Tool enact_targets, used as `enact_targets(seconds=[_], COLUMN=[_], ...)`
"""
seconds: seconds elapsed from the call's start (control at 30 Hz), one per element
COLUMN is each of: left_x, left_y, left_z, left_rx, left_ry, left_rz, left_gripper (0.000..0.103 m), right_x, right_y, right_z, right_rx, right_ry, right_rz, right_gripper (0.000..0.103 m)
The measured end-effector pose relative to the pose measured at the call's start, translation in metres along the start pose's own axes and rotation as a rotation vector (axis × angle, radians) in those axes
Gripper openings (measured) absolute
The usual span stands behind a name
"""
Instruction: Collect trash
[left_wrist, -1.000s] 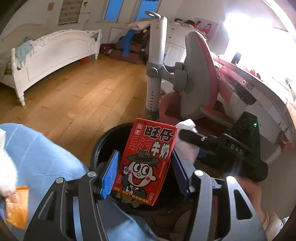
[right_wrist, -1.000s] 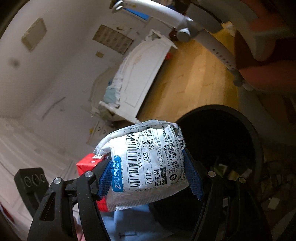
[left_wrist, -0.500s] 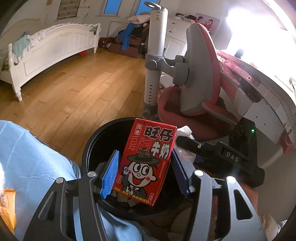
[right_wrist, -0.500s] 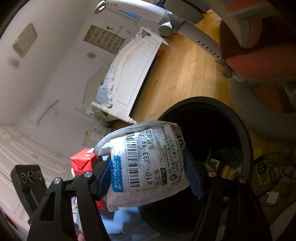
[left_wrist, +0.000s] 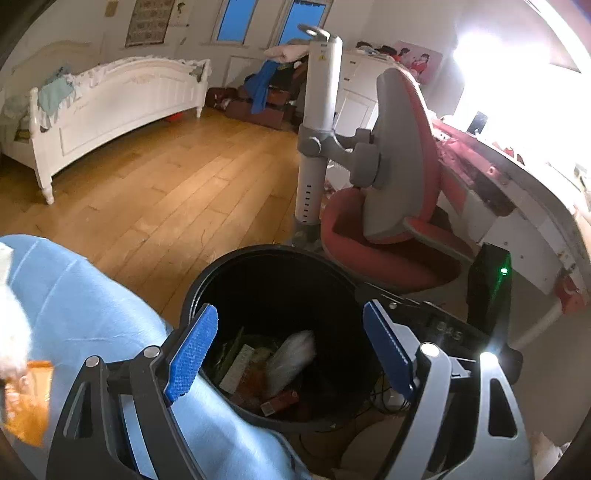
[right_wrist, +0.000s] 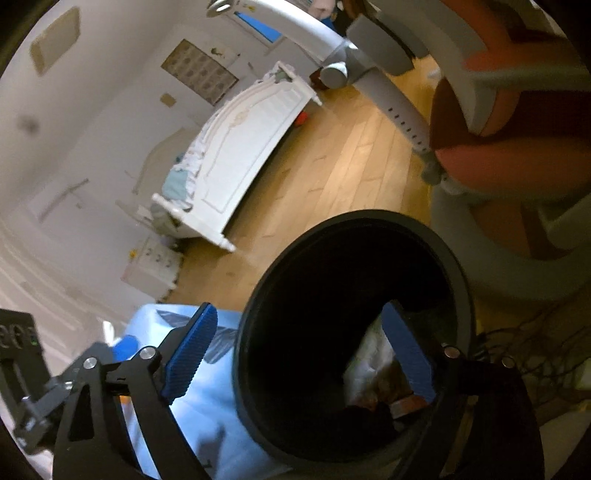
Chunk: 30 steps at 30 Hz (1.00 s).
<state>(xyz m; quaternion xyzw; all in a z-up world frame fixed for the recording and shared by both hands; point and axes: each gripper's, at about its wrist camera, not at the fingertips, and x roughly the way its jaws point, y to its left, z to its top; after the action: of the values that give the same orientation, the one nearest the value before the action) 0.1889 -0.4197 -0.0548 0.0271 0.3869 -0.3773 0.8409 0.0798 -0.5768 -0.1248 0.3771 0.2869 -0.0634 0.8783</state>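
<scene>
- Both claws stand released over the round black plastic trash bin (left_wrist: 280, 266): left gripper (left_wrist: 286, 352) and right gripper (right_wrist: 299, 354) have just spread, nothing between the pads.
- The white crumpled parcel bag (left_wrist: 291, 356) lies among rubbish at the bin's bottom; this drop looks done.
- A red-and-grey desk chair (left_wrist: 391, 206) and a blue-clad leg (left_wrist: 92, 306) crowd the bin's rim.

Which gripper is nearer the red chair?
Right. The right gripper hangs over the black bin on the red chair side; the left gripper is on the bin's far side.

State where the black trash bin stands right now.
In the left wrist view the black trash bin stands on the wooden floor, low centre, beside the red chair.
</scene>
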Motion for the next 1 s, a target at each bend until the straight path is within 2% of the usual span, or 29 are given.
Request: enact_targets(seconds=[0.17,0.3,0.47,0.53,0.57,0.63,0.7,0.77,0.83,0.87,1.0], left_x=[-0.039,-0.079,-0.129,-0.150,-0.159,-0.179,-0.196,-0.208,-0.212,-0.210,-0.203], left_y=[0.015,0.048,0.106,0.136,0.149,0.180,0.210,0.239,0.257,0.267,0.289], left_z=[-0.010,-0.022,-0.039,-0.049,-0.055,-0.069,-0.084,-0.097,-0.103,-0.105,-0.110], left_rx=[-0.017,-0.077,-0.194,-0.271,-0.309,-0.397,-0.488,-0.581,-0.625,-0.646,-0.711], left_ry=[-0.062,-0.115,-0.164,-0.172,-0.175,-0.182,-0.200,-0.214,-0.217,-0.208,-0.174], left_rz=[0.036,0.097,0.211,0.243,0.255,0.296,0.330,0.332,0.335,0.332,0.281], left_gripper=[0.086,0.086,0.086,0.084,0.078,0.075,0.073,0.069,0.062,0.058,0.050], right_x=[0.004,0.013,0.028,0.032,0.034,0.039,0.048,0.060,0.079,0.089,0.128], right_y=[0.024,0.062,0.137,0.170,0.189,0.232,0.268,0.299,0.333,0.345,0.387], right_z=[-0.005,-0.011,-0.024,-0.030,-0.034,-0.045,-0.056,-0.068,-0.084,-0.091,-0.120], right_rx=[-0.038,-0.117,-0.257,-0.314,-0.350,-0.440,-0.499,-0.543,-0.592,-0.610,-0.683], right_ry=[0.043,0.077,0.145,0.177,0.195,0.233,0.277,0.325,0.397,0.425,0.506], right_rz=[0.062,0.100,0.190,0.239,0.261,0.312,0.358,0.378,0.404,0.408,0.364], right_gripper=[0.090,0.090,0.090,0.090,0.090,0.089,0.084,0.077,0.067,0.066,0.058])
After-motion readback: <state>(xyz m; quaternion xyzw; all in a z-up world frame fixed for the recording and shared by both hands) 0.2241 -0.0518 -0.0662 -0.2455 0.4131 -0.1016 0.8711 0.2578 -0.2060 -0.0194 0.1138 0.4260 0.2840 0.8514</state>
